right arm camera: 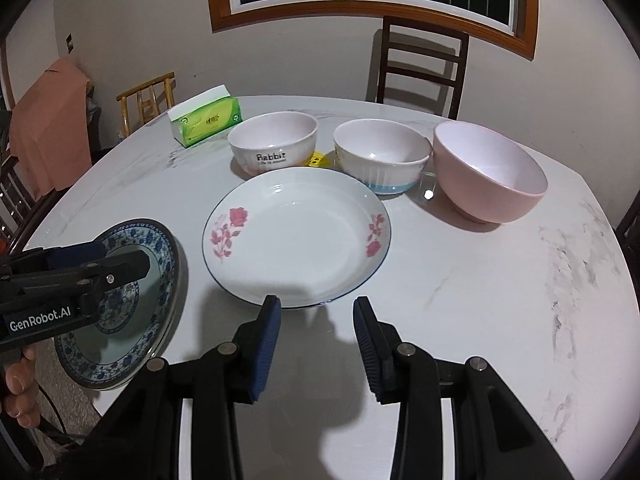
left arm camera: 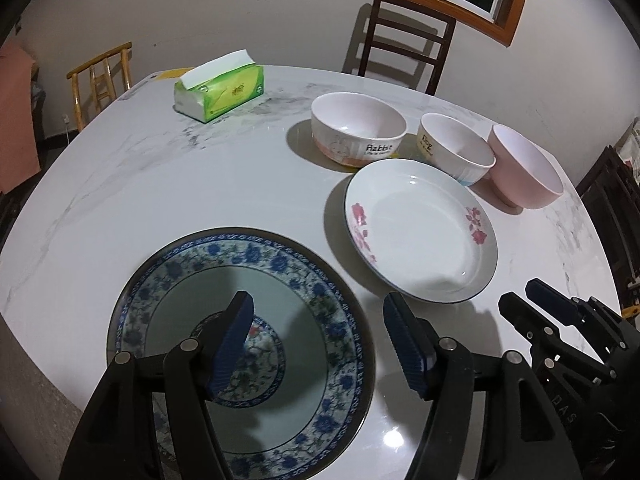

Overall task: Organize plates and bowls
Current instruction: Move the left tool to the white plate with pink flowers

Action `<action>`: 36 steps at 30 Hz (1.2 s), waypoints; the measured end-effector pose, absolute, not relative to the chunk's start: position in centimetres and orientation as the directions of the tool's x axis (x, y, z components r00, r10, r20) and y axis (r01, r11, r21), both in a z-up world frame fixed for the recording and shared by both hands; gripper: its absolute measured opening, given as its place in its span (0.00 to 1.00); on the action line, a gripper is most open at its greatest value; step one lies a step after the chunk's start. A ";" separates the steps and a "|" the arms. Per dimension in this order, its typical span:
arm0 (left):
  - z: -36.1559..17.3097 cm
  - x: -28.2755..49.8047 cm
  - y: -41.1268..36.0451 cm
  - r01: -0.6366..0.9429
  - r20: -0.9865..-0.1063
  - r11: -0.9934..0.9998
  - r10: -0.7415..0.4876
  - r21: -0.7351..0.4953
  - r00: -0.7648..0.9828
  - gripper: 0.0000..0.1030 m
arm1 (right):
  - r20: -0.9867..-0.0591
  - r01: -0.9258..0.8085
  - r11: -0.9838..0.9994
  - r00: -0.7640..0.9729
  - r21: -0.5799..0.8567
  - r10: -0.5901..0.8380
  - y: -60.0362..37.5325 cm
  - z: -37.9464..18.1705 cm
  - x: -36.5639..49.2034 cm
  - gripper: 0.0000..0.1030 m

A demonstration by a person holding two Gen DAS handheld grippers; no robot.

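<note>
Two claws are empty now. Your left claw gapes wide over the right edge of the round blue-flowered china plate at the lower left. Your right claw is partly apart, near the white pink-rose plate in the middle. Pinch the thin rim badly and that plate could slip and chip the marble table.

Tissue pack on marble table, chairs behind.

Left tongs open, right tongs open
</note>
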State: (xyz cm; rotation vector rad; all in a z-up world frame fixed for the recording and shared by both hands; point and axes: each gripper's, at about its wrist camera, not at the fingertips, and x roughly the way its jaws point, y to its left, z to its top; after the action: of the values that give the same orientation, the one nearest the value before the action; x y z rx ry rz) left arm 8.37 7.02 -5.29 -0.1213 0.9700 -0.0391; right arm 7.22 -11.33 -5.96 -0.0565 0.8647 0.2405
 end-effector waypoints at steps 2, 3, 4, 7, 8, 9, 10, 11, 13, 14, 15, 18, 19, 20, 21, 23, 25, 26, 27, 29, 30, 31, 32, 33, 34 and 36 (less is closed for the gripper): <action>-5.3 8.7 6.7 -0.015 -0.822 0.993 -0.091 -0.120 0.563 0.62 | -0.759 -0.227 0.973 0.625 0.049 0.184 -11.6 -6.0 7.5 0.37; -5.3 8.8 6.6 -0.014 -0.822 0.993 -0.092 -0.121 0.562 0.62 | -0.758 -0.227 0.973 0.625 0.050 0.185 -11.8 -6.0 7.5 0.37; -5.3 9.0 6.5 -0.013 -0.822 0.992 -0.094 -0.122 0.561 0.62 | -0.758 -0.226 0.973 0.625 0.051 0.185 -11.8 -6.0 7.6 0.37; -5.3 9.6 6.1 -0.005 -0.821 0.993 -0.092 -0.115 0.563 0.62 | -0.755 -0.225 0.973 0.627 0.059 0.191 -12.2 -6.1 8.0 0.37; -5.3 9.7 6.0 -0.005 -0.820 0.994 -0.090 -0.112 0.565 0.62 | -0.753 -0.223 0.973 0.629 0.061 0.191 -12.3 -6.1 8.1 0.37; -5.2 9.9 5.9 -0.004 -0.819 0.994 -0.089 -0.110 0.566 0.62 | -0.751 -0.221 0.973 0.632 0.061 0.191 -12.4 -6.1 8.2 0.37; -5.3 10.1 5.8 -0.004 -0.820 0.994 -0.087 -0.108 0.565 0.62 | -0.749 -0.220 0.973 0.635 0.061 0.191 -12.5 -6.1 8.3 0.37; -5.3 10.3 5.7 -0.004 -0.822 0.994 -0.085 -0.105 0.564 0.62 | -0.747 -0.221 0.973 0.636 0.061 0.192 -12.7 -6.1 8.5 0.37; -5.3 10.7 5.6 -0.003 -0.821 0.995 -0.083 -0.103 0.565 0.62 | -0.745 -0.218 0.974 0.639 0.061 0.190 -12.8 -6.2 8.7 0.37; -5.4 10.9 5.5 -0.003 -0.822 0.995 -0.082 -0.102 0.564 0.62 | -0.744 -0.222 0.973 0.639 0.063 0.194 -12.9 -6.2 8.9 0.37; -5.5 11.2 5.5 -0.002 -0.823 0.995 -0.082 -0.101 0.563 0.62 | -0.744 -0.224 0.973 0.639 0.062 0.195 -12.9 -6.2 9.0 0.37; -5.7 11.9 5.4 -0.004 -0.827 0.995 -0.083 -0.103 0.556 0.62 | -0.745 -0.226 0.972 0.638 0.063 0.196 -13.0 -6.3 9.6 0.37; -5.7 12.2 5.4 -0.002 -0.826 0.994 -0.089 -0.109 0.556 0.62 | -0.746 -0.227 0.972 0.636 0.065 0.198 -13.1 -6.3 9.7 0.37; -5.7 12.3 5.4 -0.001 -0.826 0.994 -0.094 -0.114 0.556 0.62 | -0.748 -0.227 0.972 0.633 0.066 0.199 -13.1 -6.4 10.0 0.37; -5.8 12.6 5.5 0.000 -0.825 0.993 -0.098 -0.119 0.556 0.62 | -0.749 -0.229 0.971 0.631 0.069 0.202 -13.2 -6.5 10.2 0.37; -5.8 12.9 5.5 0.003 -0.823 0.992 -0.105 -0.125 0.558 0.61 | -0.749 -0.233 0.969 0.628 0.077 0.211 -13.2 -6.6 10.5 0.37; -6.0 13.4 5.5 0.010 -0.822 0.991 -0.117 -0.135 0.557 0.61 | -0.750 -0.240 0.967 0.624 0.083 0.219 -13.3 -6.7 11.0 0.37; -6.0 13.6 5.6 0.013 -0.822 0.990 -0.123 -0.139 0.556 0.61 | -0.749 -0.243 0.966 0.623 0.089 0.226 -13.4 -6.8 11.2 0.37; -6.1 13.8 5.6 0.015 -0.821 0.990 -0.127 -0.143 0.556 0.61 | -0.748 -0.247 0.964 0.621 0.098 0.234 -13.5 -6.9 11.4 0.37; -6.3 14.2 5.7 0.022 -0.820 0.988 -0.140 -0.154 0.555 0.61 | -0.747 -0.250 0.960 0.613 0.124 0.256 -13.9 -7.1 12.0 0.37; -6.4 14.5 5.7 0.026 -0.820 0.987 -0.149 -0.161 0.552 0.61 | -0.747 -0.253 0.958 0.609 0.136 0.266 -14.0 -7.2 12.2 0.37; -6.5 14.7 5.7 0.028 -0.821 0.985 -0.156 -0.168 0.550 0.61 | -0.746 -0.257 0.955 0.605 0.147 0.278 -14.2 -7.3 12.5 0.37; -6.7 15.0 5.8 0.033 -0.821 0.984 -0.166 -0.177 0.547 0.61 | -0.746 -0.257 0.953 0.602 0.160 0.287 -14.4 -7.4 12.8 0.37; -6.9 15.2 5.8 0.037 -0.823 0.983 -0.172 -0.181 0.542 0.61 | -0.745 -0.257 0.952 0.598 0.170 0.294 -14.6 -7.5 13.1 0.37; -7.1 15.4 5.8 0.039 -0.825 0.982 -0.175 -0.184 0.537 0.60 | -0.744 -0.257 0.948 0.593 0.186 0.307 -14.9 -7.7 13.4 0.37; -7.5 15.9 5.9 0.038 -0.831 0.981 -0.182 -0.191 0.526 0.59 | -0.748 -0.247 0.947 0.585 0.204 0.314 -15.3 -7.9 14.0 0.37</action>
State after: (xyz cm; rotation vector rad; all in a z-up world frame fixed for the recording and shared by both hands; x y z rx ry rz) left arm 15.93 5.88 -7.50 -0.1559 1.0094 -0.1326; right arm 14.03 -15.28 -7.93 0.0812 0.8873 0.3276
